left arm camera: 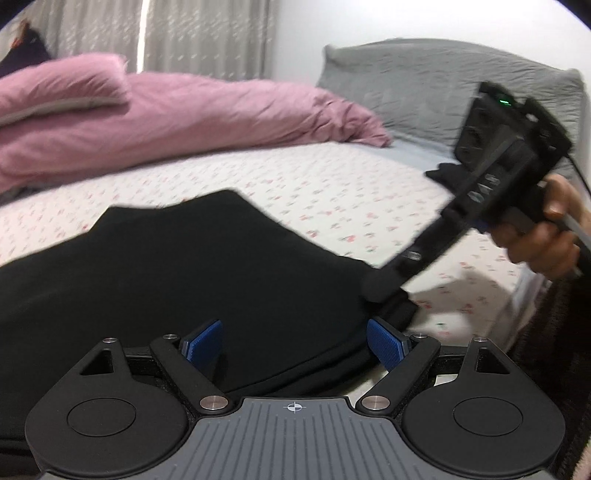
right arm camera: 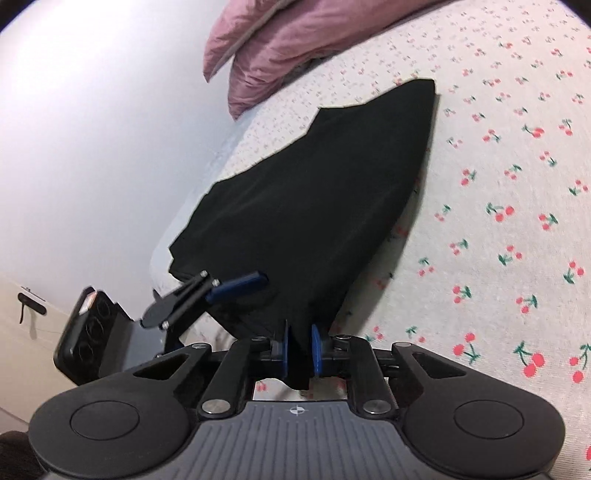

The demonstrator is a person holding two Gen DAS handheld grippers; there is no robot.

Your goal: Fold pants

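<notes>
Black pants [left arm camera: 184, 266] lie folded on the cherry-print bed sheet [left arm camera: 332, 184]. My left gripper [left arm camera: 295, 343] is open, its blue pads wide apart just over the near edge of the fabric, touching nothing. In the right wrist view the pants [right arm camera: 314, 192] stretch away from my right gripper [right arm camera: 300, 350], whose blue pads are pinched on a near corner of the cloth. The left gripper's blue pad [right arm camera: 240, 283] hovers at the pants' left corner. From the left wrist view, a hand [left arm camera: 546, 236] holds the right gripper [left arm camera: 380, 291], its tip at the pants' right edge.
A pink duvet [left arm camera: 147, 122] is heaped at the far side of the bed, with a grey pillow [left arm camera: 443, 85] to its right. Curtains [left arm camera: 207, 33] hang behind. A white wall [right arm camera: 92, 129] runs close along the bed's left edge.
</notes>
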